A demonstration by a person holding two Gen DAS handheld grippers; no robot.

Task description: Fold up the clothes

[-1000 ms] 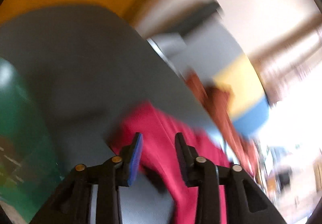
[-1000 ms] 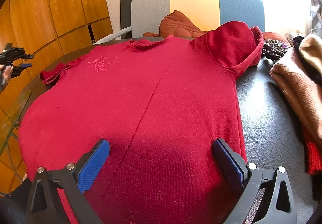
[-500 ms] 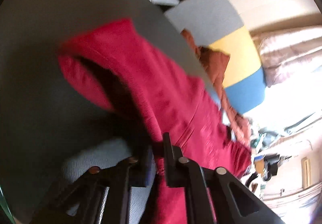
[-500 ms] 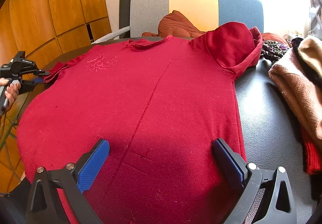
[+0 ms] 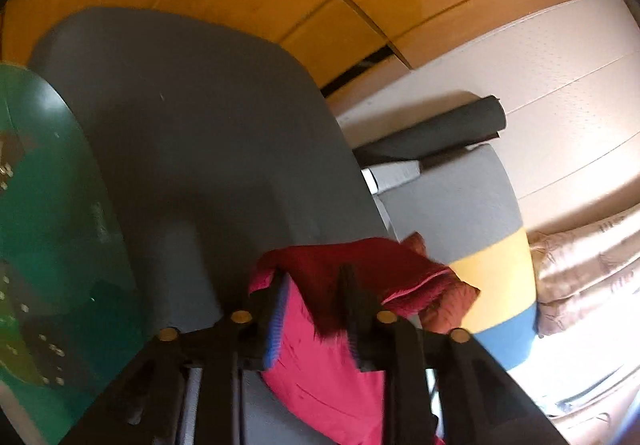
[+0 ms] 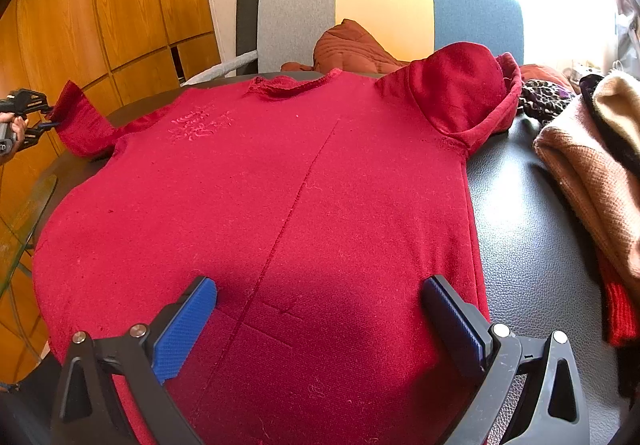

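The right gripper (image 6: 320, 321) hung spread wide, empty, over the near hem of the red sweater (image 6: 280, 185), which lay flat on the dark table (image 6: 528, 237). At the sweater's left edge the left gripper (image 5: 314, 299), jaws just opening, held the lifted sleeve (image 6: 82, 121) between them. Right lay folded knitwear (image 6: 592, 165); beyond stood a grey-yellow-blue chair (image 6: 384, 5) and wood panelling (image 6: 100, 5). The sweater's chest embroidery was unreadable.

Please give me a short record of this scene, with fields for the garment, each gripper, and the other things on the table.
garment: red sweater spread flat on dark table
left sleeve: raised off the table at left gripper, jaws just opening, fabric between them
right sleeve: folded over
right gripper: open above the hem, holding nothing
beside: folded knitwear pile
behind: striped chair
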